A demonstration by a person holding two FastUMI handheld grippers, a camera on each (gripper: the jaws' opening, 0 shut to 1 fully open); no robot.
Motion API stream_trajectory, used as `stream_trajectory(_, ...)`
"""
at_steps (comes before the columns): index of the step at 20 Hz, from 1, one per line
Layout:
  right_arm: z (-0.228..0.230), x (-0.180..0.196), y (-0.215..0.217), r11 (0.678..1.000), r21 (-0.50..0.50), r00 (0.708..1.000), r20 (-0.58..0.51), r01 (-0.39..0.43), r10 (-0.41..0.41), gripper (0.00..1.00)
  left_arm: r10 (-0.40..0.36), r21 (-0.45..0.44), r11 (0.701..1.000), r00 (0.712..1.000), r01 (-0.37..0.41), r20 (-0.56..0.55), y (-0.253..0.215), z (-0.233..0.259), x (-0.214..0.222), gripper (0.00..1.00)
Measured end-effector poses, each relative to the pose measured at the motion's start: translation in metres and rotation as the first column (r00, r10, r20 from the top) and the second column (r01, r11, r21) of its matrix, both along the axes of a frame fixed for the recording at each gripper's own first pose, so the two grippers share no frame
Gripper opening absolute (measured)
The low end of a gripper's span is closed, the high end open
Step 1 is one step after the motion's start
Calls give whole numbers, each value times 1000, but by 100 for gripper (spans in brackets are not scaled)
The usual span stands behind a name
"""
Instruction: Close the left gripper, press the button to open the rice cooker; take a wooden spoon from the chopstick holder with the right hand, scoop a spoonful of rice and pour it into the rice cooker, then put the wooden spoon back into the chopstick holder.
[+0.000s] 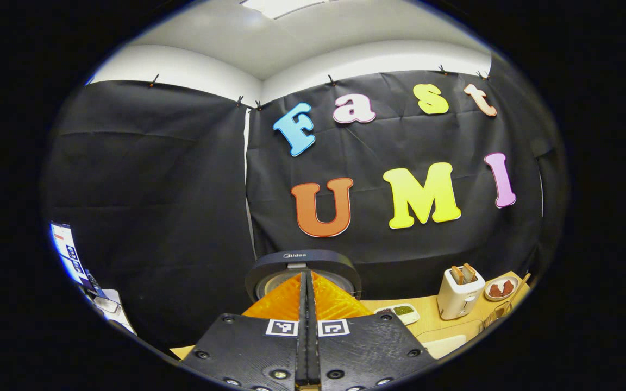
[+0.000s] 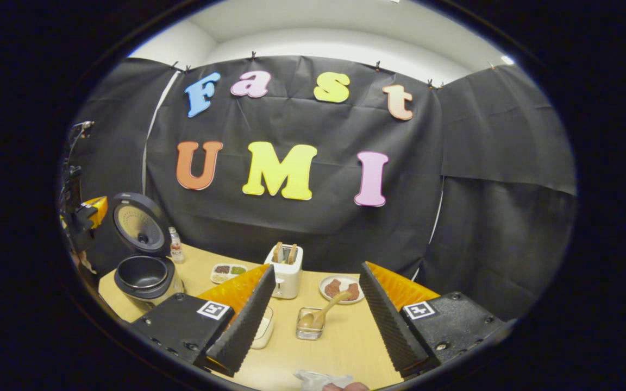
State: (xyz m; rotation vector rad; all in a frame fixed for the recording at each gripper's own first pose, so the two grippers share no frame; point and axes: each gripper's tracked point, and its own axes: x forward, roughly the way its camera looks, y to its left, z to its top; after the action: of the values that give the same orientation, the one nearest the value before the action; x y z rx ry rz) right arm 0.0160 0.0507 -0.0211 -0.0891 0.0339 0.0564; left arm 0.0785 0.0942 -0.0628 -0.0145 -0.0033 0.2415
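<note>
The left gripper point(image 1: 307, 304) is seen with its two black fingers pressed together, nothing between them, raised in front of the dark round rice cooker point(image 1: 302, 271), whose lid stands open behind the fingertips. In the right gripper view that cooker point(image 2: 144, 271) is shown from the side at the left end of the light wooden tabletop point(image 2: 345, 336): the lid is tipped up and the dark inner pot lies exposed. The left gripper point(image 2: 93, 212) is caught there too, held beside the lid.

The right gripper point(image 2: 318, 304) is held with its fingers wide apart and empty. Between them, farther off, a small clear chopstick holder point(image 2: 308, 326) is seen on the tabletop with the wooden spoon point(image 2: 321, 312) leaning in it. Behind stand a white toaster point(image 2: 287, 274) and a small plate point(image 2: 340, 288).
</note>
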Motion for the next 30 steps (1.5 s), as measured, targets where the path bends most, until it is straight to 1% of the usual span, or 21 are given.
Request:
stream_trajectory(4,3,2,-2,1000,-7,1000,20,12,-11,100,-45,-8,999,999,45,-11,-9,7,-11,0)
stream_trajectory(5,0,3,-1,1000,-2,1000,19,10,-10,100,-65,-2,998,998,65,-11,-13,9,-15,18)
stream_trajectory(7,-4,4,-1,1000,14,1000,14,10,-10,100,-56,27,998,998,57,-6,-12,11,-23,53)
stream_trajectory(8,-7,5,0,1000,24,1000,9,7,-7,97,-62,36,997,998,62,2,-13,13,-27,70)
stream_trajectory(9,-11,7,-1,999,35,1000,2,6,-6,100,-66,37,997,998,65,11,-14,16,-32,87)
stream_trajectory(10,-13,8,-3,999,47,1000,-1,10,-10,100,-69,33,997,997,68,19,-15,20,-36,96)
stream_trajectory(11,-15,10,-7,998,56,1000,-4,20,-20,97,-63,32,998,998,63,27,-14,24,-40,95)
stream_trajectory(12,-17,12,-9,997,67,1000,-7,26,-25,100,-64,29,998,997,63,37,-13,27,-43,95)
stream_trajectory(14,-26,18,-13,996,78,999,-25,36,-34,96,-69,27,997,996,67,59,-14,35,-47,95)
stream_trajectory(15,-30,21,-16,996,80,999,-30,43,-41,100,-70,29,997,996,68,60,-14,37,-50,95)
stream_trajectory(19,-60,43,-25,992,109,996,-67,63,-56,100,-93,32,995,993,91,67,-23,39,-55,95)
stream_trajectory(20,-68,51,-30,989,125,995,-73,76,-67,97,-100,28,995,992,98,71,-25,39,-58,95)
stream_trajectory(21,-80,59,-34,986,141,994,-80,83,-73,100,-103,33,994,992,101,78,-26,41,-59,95)
stream_trajectory(22,-91,69,-38,983,159,992,-94,97,-82,100,-103,41,994,991,100,85,-26,41,-61,90)
stream_trajectory(23,-103,79,-40,979,177,991,-104,104,-87,100,-102,51,994,991,98,89,-26,42,-64,95)
stream_trajectory(24,-115,89,-43,975,193,989,-117,111,-90,100,-101,56,994,991,96,92,-26,44,-66,95)
stream_trajectory(25,-128,101,-47,971,203,986,-131,127,-102,100,-107,50,993,990,103,89,-28,42,-68,90)
stream_trajectory(26,-139,114,-48,967,218,985,-139,132,-104,100,-107,41,994,991,104,86,-29,41,-71,90)
stream_trajectory(27,-152,126,-48,963,229,983,-151,139,-106,100,-104,37,994,991,101,84,-29,41,-72,95)
stream_trajectory(28,-161,140,-49,962,230,982,-154,145,-111,97,-103,32,994,991,100,88,-28,42,-74,95)
stream_trajectory(30,-181,168,-52,958,240,979,-163,157,-119,96,-96,35,995,992,93,82,-27,42,-77,95)
